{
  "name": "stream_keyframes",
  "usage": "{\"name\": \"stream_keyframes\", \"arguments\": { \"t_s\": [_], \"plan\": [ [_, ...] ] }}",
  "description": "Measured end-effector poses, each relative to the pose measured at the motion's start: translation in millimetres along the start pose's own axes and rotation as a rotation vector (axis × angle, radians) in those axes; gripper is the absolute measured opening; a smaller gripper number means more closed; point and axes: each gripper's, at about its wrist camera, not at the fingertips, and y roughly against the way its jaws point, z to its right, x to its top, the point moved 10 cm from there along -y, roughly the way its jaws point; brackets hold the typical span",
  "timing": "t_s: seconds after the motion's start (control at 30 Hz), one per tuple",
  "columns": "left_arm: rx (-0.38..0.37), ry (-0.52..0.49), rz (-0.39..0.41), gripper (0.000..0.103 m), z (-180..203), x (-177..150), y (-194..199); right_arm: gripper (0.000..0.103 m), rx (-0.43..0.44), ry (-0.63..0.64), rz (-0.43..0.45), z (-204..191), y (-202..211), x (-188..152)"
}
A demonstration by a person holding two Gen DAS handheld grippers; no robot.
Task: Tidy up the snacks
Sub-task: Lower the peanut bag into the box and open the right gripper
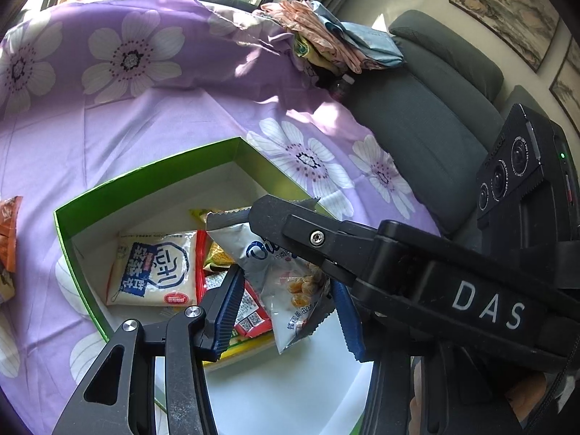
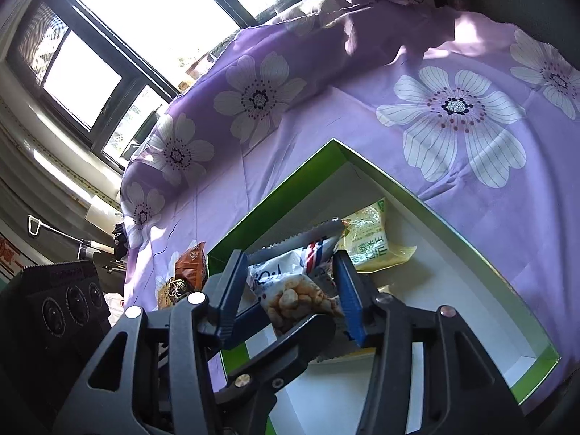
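Note:
A white puff-snack packet [image 1: 279,272] hangs upright over an open green box [image 1: 145,177] with a white inside. My left gripper [image 1: 286,282] is shut on the packet's lower half, its blue pads against both sides. My right gripper [image 2: 288,257] stands open around the same packet [image 2: 290,290], pads close beside it without pressing. In the left wrist view the right gripper [image 1: 270,210] reaches in from the right over the packet's top seam. In the box [image 2: 453,224] lie a white-and-blue packet [image 1: 156,268], a red packet [image 1: 250,311] and a yellow packet [image 2: 366,239].
The box sits on a purple flowered sheet [image 1: 145,116]. An orange-brown packet [image 2: 190,264] lies on the sheet left of the box. Folded cloths [image 1: 326,36] are piled at the back, next to a grey sofa [image 1: 435,116]. Windows run along the far side.

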Motion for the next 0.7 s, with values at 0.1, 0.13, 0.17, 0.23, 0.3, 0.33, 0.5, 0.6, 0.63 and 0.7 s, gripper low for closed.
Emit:
{"name": "stream_keyframes", "arguments": {
  "t_s": [0.1, 0.13, 0.17, 0.23, 0.3, 0.33, 0.5, 0.6, 0.63, 0.7],
  "plan": [
    [-0.002, 0.021, -0.019, 0.049, -2, -4, -5, 0.053, -0.016, -0.005, -0.018, 5, -4, -2],
    [-0.004, 0.03, -0.025, 0.049, -3, -5, -6, 0.054, -0.019, -0.004, -0.025, 6, -5, -3],
    [-0.006, 0.036, -0.031, 0.049, -3, -6, -8, 0.054, -0.021, -0.01, -0.031, 8, -6, -3],
    [-0.005, 0.039, -0.035, 0.048, -4, -8, -10, 0.054, -0.028, -0.025, -0.042, 13, -8, -4],
    [0.003, 0.044, -0.042, 0.048, -5, -9, -12, 0.055, -0.04, -0.032, -0.05, 16, -10, -5],
    [0.004, 0.046, -0.046, 0.047, -5, -9, -13, 0.056, -0.048, -0.034, -0.052, 18, -10, -4],
    [-0.004, 0.062, -0.057, 0.047, -5, -12, -17, 0.059, -0.062, -0.039, -0.053, 22, -10, -5],
    [-0.002, 0.059, -0.065, 0.047, -5, -13, -18, 0.059, -0.066, -0.042, -0.054, 23, -9, -5],
    [0.001, 0.057, -0.064, 0.047, -5, -13, -17, 0.06, -0.072, -0.043, -0.054, 24, -9, -5],
    [0.004, 0.056, -0.06, 0.047, -6, -13, -16, 0.06, -0.082, -0.044, -0.053, 25, -9, -5]
  ]
}}
